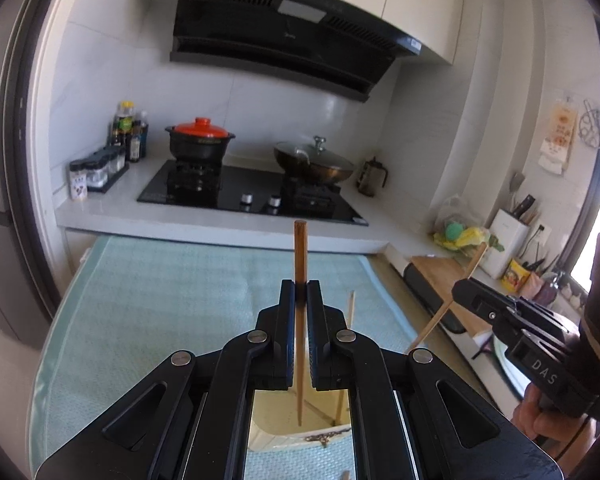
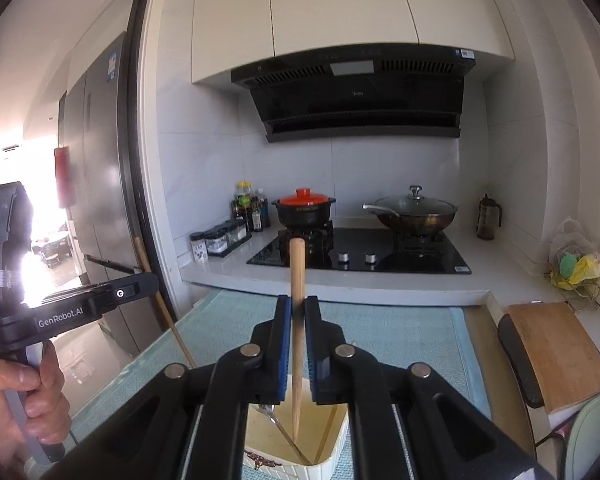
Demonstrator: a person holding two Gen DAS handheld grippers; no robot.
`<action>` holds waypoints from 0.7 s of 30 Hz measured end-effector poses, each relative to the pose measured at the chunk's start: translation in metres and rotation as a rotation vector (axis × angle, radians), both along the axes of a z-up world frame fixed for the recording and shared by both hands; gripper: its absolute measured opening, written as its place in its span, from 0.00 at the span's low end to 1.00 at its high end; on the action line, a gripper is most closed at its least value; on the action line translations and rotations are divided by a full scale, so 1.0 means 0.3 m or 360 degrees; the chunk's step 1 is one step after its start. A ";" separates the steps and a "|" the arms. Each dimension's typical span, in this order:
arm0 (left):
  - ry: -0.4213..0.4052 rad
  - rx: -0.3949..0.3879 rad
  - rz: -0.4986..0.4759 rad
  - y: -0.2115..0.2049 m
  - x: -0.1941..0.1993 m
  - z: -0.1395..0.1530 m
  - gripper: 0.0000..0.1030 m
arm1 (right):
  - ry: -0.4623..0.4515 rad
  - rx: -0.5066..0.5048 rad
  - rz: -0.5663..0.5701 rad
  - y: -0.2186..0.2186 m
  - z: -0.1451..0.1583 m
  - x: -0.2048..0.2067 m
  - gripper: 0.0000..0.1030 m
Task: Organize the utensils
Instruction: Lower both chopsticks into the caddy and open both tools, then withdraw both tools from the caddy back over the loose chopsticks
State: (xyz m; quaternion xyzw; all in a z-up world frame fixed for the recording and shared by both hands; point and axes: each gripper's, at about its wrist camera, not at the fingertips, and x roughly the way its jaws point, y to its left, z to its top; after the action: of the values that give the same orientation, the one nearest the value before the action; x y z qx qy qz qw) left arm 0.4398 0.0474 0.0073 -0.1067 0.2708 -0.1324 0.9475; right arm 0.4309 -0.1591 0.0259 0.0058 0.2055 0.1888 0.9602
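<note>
1. The left wrist view looks forward and slightly down along its own tool, facing the black glass hob from close above the pale-green mat.
2. The right wrist view faces that hob from further right.
3. Both share the hob and mat.

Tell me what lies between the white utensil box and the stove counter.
Only the light blue mat on the table; that stretch from the white box to the counter edge is otherwise bare, seen in the right wrist view.
</note>
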 end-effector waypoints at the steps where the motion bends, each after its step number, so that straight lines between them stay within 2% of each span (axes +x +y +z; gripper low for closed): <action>1: 0.0042 0.0009 -0.0008 -0.009 0.021 -0.028 0.03 | 0.0046 -0.0009 0.0003 0.007 -0.031 0.025 0.07; 8: 0.0289 0.0061 -0.0036 -0.048 0.128 -0.187 0.03 | 0.0321 -0.0049 0.0012 0.045 -0.215 0.176 0.07; 13: 0.0374 0.0126 -0.0024 -0.074 0.171 -0.234 0.04 | 0.0424 -0.0123 0.0016 0.076 -0.285 0.252 0.07; 16: 0.0416 0.0145 -0.0012 -0.066 0.181 -0.247 0.07 | 0.0436 -0.0142 0.0001 0.086 -0.299 0.270 0.08; 17: 0.0408 0.0146 -0.0005 -0.058 0.173 -0.244 0.09 | 0.0439 -0.0148 0.0001 0.088 -0.298 0.273 0.09; 18: 0.0400 0.0143 0.0009 -0.047 0.159 -0.238 0.22 | 0.0438 -0.0152 -0.0003 0.089 -0.292 0.271 0.15; 19: 0.0390 0.0137 0.0031 -0.035 0.145 -0.231 0.38 | 0.0426 -0.0146 -0.0008 0.086 -0.282 0.261 0.19; 21: 0.0344 0.0121 0.0059 -0.007 0.102 -0.208 0.52 | 0.0377 -0.0116 -0.0022 0.070 -0.251 0.229 0.36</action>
State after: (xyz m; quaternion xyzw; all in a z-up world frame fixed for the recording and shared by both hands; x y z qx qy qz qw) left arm 0.4706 0.0454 -0.0551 -0.0894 0.3743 -0.0922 0.9184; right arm 0.4996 -0.1379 -0.0494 -0.0054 0.3241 0.1725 0.9301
